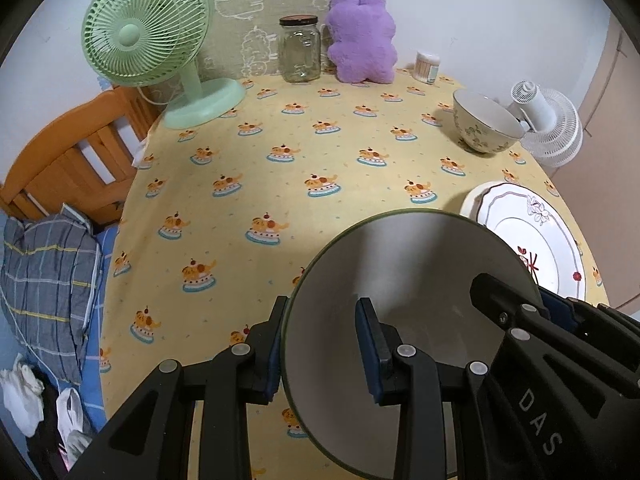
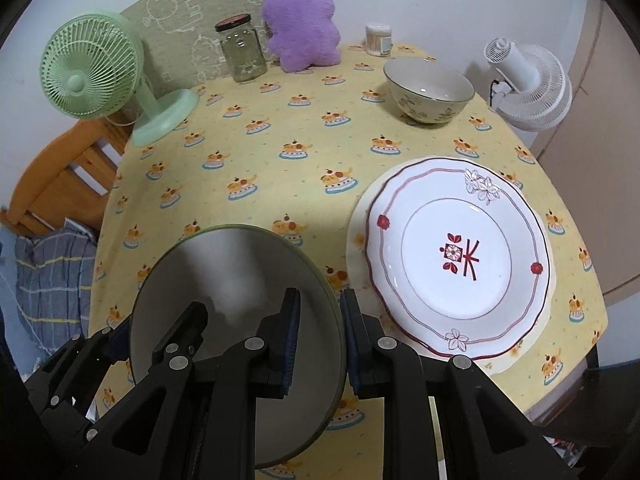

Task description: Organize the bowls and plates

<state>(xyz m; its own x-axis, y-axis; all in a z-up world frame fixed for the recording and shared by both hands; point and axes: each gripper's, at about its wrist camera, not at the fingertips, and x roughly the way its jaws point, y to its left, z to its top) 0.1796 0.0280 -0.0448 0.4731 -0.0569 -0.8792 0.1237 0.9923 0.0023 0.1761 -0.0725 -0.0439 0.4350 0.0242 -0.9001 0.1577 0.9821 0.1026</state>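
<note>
Two grippers pinch opposite rims of one empty grey bowl above the yellow tablecloth.

The left gripper (image 1: 322,344) and right gripper (image 2: 320,340) are each nearly closed on the wide, green-rimmed grey bowl (image 2: 236,300), one finger inside, one outside; it holds nothing, mouth tilted toward the cameras. At 3 o'clock lies a white red-patterned plate (image 2: 456,256), stacked on a cream plate (image 2: 356,240). Toward 1 o'clock an empty floral cream bowl (image 2: 428,90) stands upright; farther, a lidded glass jar (image 2: 241,50).

Far beyond the fingers, along the tabletop's (image 2: 280,184) back edge, stand a green fan (image 2: 96,76), a lidded glass jar (image 2: 241,50), a purple plush toy (image 2: 303,22) and a cotton-swab tub (image 2: 379,39). A white fan (image 2: 528,84) sits off to the right, a wooden bed frame (image 1: 68,160) to the left.
</note>
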